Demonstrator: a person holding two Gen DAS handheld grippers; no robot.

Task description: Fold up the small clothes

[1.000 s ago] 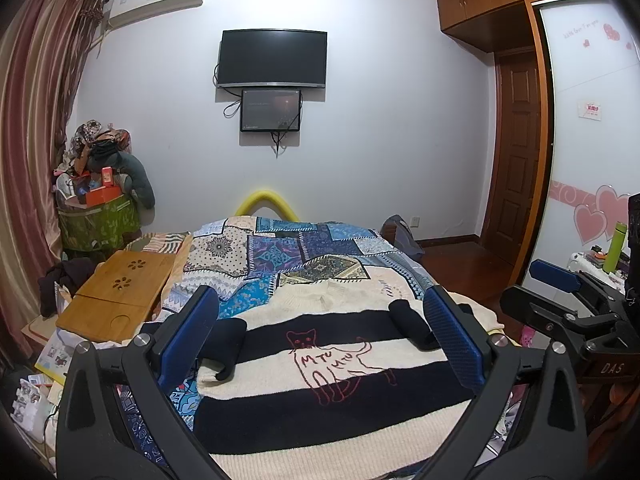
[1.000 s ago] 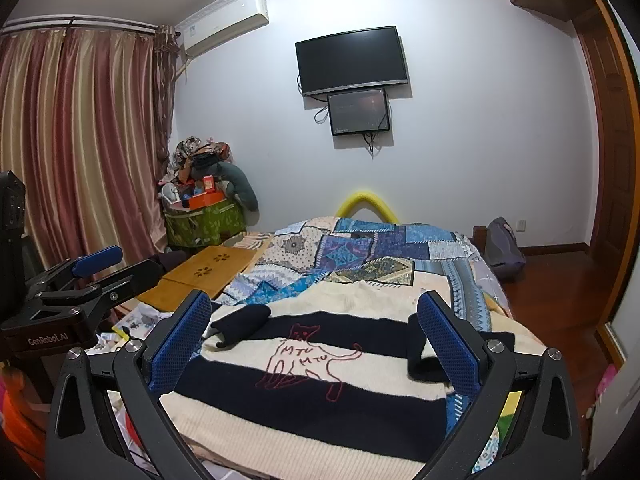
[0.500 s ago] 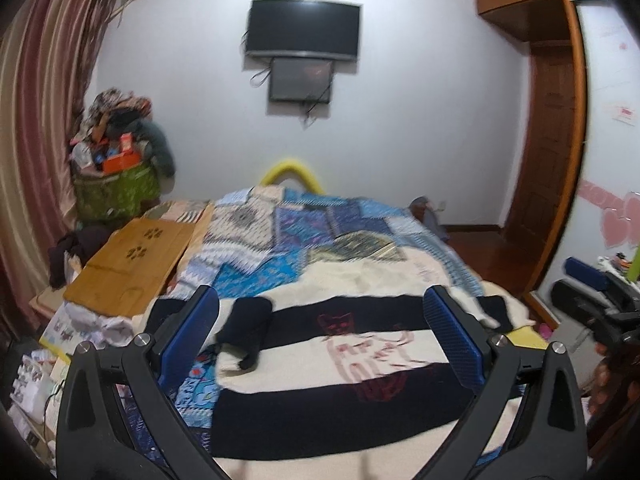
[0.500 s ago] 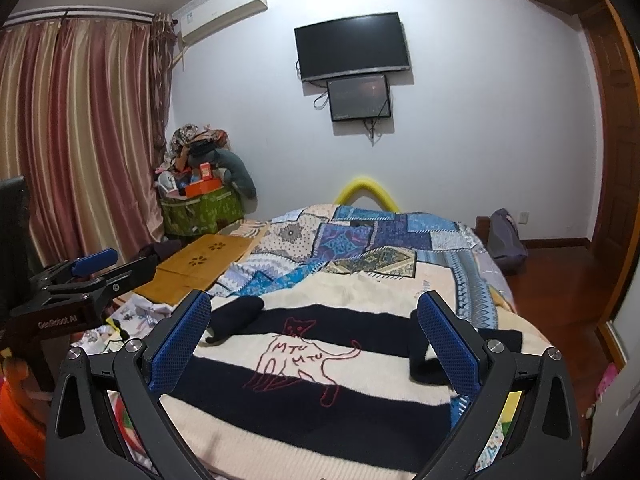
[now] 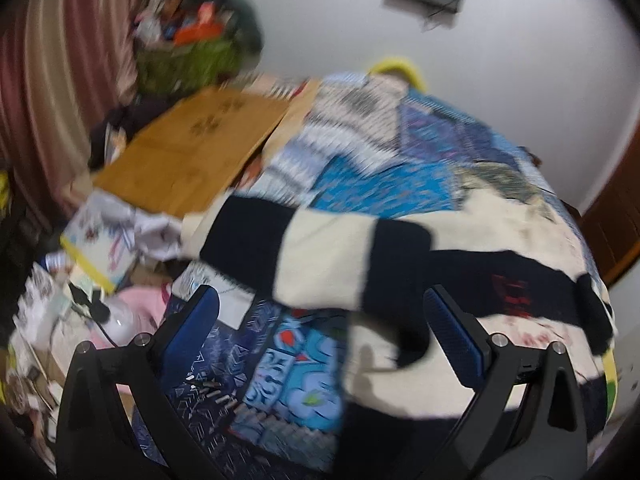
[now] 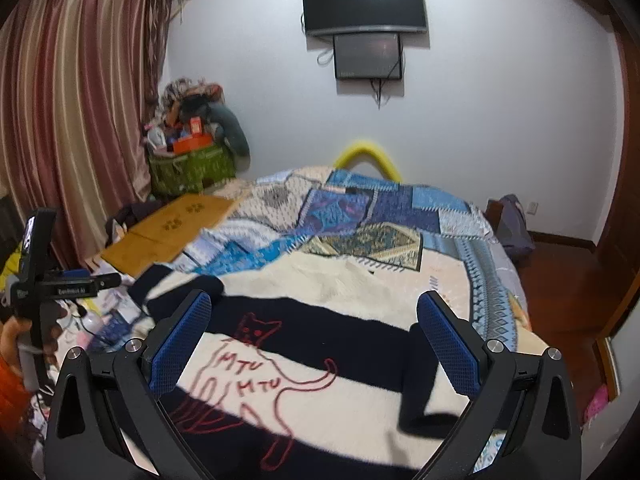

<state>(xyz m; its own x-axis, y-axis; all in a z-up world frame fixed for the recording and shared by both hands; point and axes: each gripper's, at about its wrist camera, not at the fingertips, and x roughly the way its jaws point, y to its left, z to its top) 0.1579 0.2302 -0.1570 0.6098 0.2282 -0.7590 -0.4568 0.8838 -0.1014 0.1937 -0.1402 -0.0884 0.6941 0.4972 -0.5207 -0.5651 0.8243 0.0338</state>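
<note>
on the patchwork bed [image 6: 400,208] the striped sweater [image 6: 328,320] lies spread flat, one sleeve [image 5: 320,256] reaching toward 9 o'clock. left gripper [image 5: 320,320] and right gripper [image 6: 314,332] both gape wide above it, holding nothing.

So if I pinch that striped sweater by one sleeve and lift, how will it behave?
Probably floppy: the striped sweater lies draped flat over the bed, its sleeve bent limply. The thick-looking knit suggests some weight, so it may sag and stretch. It should grip rather than slip.
</note>
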